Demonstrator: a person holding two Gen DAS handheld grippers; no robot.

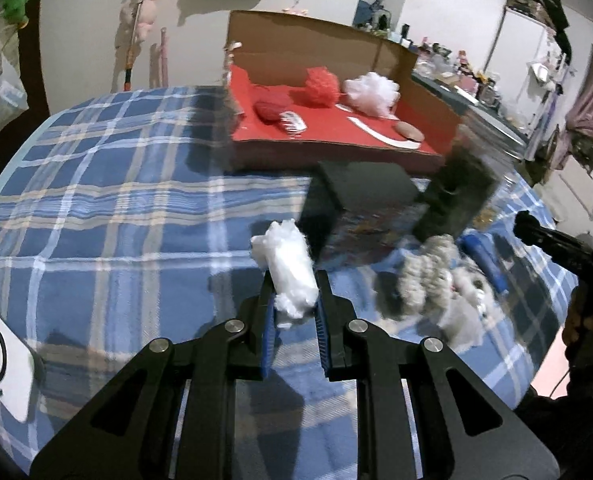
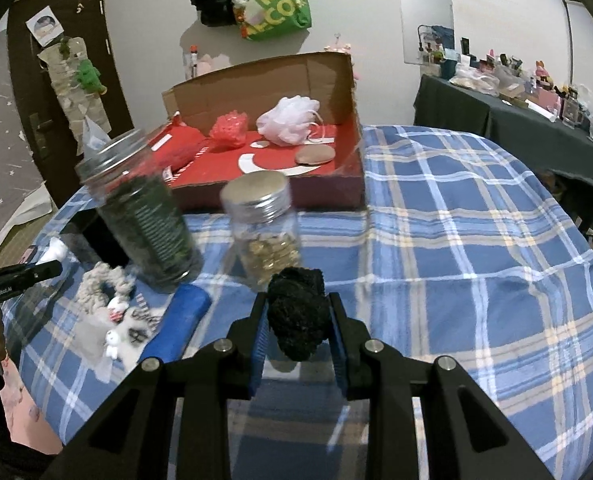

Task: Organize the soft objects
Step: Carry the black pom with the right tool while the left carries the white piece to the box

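My left gripper (image 1: 292, 280) is shut on a white fluffy wad (image 1: 288, 268) and holds it above the blue plaid cloth (image 1: 116, 200). My right gripper (image 2: 298, 300) is shut on a black fuzzy lump (image 2: 298, 316) above the cloth. An open cardboard box (image 1: 328, 148) with a red floor stands at the back; in it lie a red mesh puff (image 1: 322, 86), a white mesh puff (image 1: 372, 90), a red knit piece (image 1: 272, 108) and a brown pad (image 1: 408, 130). The box also shows in the right wrist view (image 2: 272, 192). A grey knit rope (image 1: 428, 268) lies on the cloth, to the right.
A clear jar of dark green stuff (image 2: 144, 216) and a silver-lidded jar (image 2: 264, 224) stand before the box. A blue tube (image 2: 180, 320), small plush toys (image 2: 124, 328) and a black box (image 1: 360, 188) lie nearby. A white device (image 1: 0, 360) sits at the left edge.
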